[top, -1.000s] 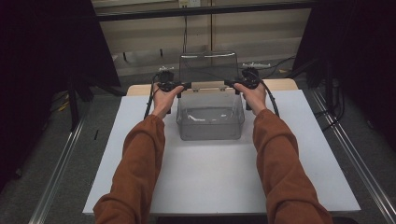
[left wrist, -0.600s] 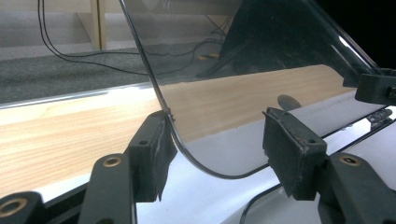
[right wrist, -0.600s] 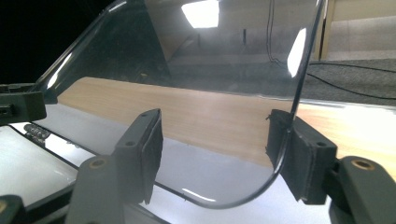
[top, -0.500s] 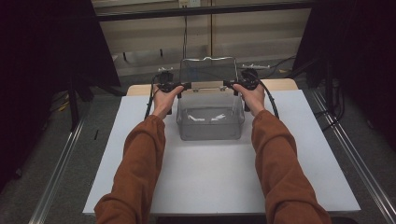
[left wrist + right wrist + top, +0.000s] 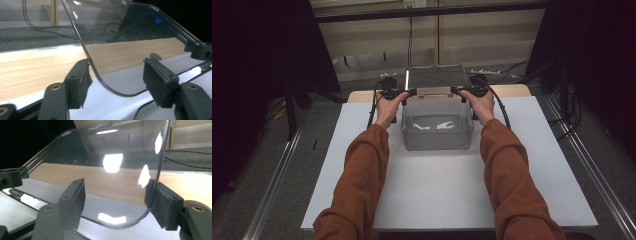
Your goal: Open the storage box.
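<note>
Flanking one lid (image 5: 435, 76): two tongs.

White table (image 5: 447, 190) — a clear plastic box (image 5: 437, 131) stands on it.

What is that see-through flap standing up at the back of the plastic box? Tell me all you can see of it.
It is the lid of the clear box, a thin sheet of transparent plastic with rounded corners that mirrors the lights. It stands raised and tilted at the box's far edge. The left gripper has its jaws apart around one lower corner, the edge beside one pad. The right gripper straddles the other corner, the edge at one pad.
</note>
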Demonstrator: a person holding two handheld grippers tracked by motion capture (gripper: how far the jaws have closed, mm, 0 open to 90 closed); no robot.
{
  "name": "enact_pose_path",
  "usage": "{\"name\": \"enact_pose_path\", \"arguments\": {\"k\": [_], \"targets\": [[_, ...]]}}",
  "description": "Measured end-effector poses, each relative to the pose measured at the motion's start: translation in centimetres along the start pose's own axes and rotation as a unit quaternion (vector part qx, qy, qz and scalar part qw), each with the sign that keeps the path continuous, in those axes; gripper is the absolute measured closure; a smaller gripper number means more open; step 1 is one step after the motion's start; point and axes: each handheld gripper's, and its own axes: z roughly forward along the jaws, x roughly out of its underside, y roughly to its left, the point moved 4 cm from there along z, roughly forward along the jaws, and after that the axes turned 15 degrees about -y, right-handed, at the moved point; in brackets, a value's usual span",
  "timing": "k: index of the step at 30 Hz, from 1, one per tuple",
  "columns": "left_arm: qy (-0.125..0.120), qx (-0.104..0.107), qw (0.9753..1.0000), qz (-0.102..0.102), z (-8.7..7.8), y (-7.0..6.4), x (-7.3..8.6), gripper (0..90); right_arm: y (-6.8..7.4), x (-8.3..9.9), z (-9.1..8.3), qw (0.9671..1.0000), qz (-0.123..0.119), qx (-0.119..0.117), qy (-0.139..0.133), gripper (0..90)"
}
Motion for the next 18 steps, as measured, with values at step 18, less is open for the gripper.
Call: {"name": "enact_pose_path", "arguments": {"k": [18], "targets": [[-0.019, 0.001, 0.9998, -0.004, -0.58, 0.39, -0.14, 20.7, -0.19, -0.32, -0.57, 0.9987, -0.043, 0.024, -0.011, 19.4]]}}
